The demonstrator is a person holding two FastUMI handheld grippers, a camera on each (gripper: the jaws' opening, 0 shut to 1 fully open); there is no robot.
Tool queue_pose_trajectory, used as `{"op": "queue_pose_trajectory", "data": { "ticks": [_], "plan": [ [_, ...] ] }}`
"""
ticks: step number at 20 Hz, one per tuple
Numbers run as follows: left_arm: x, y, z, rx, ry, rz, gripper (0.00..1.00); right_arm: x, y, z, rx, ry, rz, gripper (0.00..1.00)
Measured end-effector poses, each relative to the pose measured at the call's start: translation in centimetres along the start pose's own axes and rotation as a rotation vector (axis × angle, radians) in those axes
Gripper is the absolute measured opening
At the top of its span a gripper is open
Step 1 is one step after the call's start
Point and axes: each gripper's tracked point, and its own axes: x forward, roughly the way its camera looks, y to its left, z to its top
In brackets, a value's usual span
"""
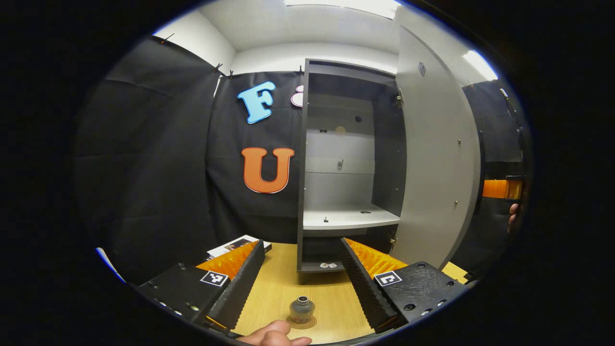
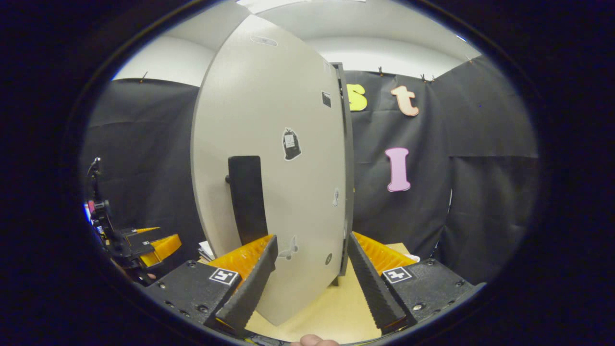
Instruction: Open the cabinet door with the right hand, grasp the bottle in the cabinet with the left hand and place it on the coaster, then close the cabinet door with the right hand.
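Bottle (image 1: 302,310) sits on its coaster (image 1: 301,323) on the bench, both jaws spread and empty. We're at the closing step: right gripper (image 2: 307,274) must push the open cabinet door (image 2: 269,168) shut.

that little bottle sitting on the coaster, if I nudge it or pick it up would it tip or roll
Probably hard to tip: the bottle looks squat and wide-bodied, standing upright on the coaster. Knocked over, its rounded body would likely roll. The narrow neck may give the left claw little to grip.
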Motion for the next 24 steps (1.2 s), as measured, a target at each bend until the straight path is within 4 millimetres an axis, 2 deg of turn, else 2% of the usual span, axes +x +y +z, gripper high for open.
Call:
{"op": "queue_pose_trajectory", "data": {
  "ticks": [5,14,15,16,21,22,23,24],
  "plan": [
    [-2.0,2.3,-1.1,0.002,0.016,0.053,0.94,3.0,3.5,0.8,0.050,0.001,0.094,0.94],
    [-5.4,8.5,-2.0,0.009,0.051,0.233,0.94,8.0,11.4,0.4,0.033,0.034,0.312,0.94],
    [-6.1,9.3,-2.1,0.011,0.054,0.260,1.00,8.4,12.1,0.4,0.030,0.039,0.335,0.94],
    [-6.7,10.0,-2.2,0.012,0.056,0.286,0.94,8.8,12.9,0.3,0.028,0.042,0.360,0.94],
    [-9.9,12.5,-2.6,0.005,0.067,0.402,0.94,9.6,16.7,-0.2,0.008,0.060,0.458,0.94],
    [-10.1,12.7,-2.6,0.003,0.066,0.417,1.00,9.7,17.3,-0.1,0.006,0.058,0.472,0.94],
    [-10.3,12.9,-2.6,-0.001,0.067,0.427,1.00,9.9,17.6,0.1,0.003,0.055,0.482,0.94],
    [-10.3,13.0,-2.7,-0.002,0.068,0.430,0.94,9.9,17.8,0.2,0.000,0.051,0.486,0.91]
  ]
}}
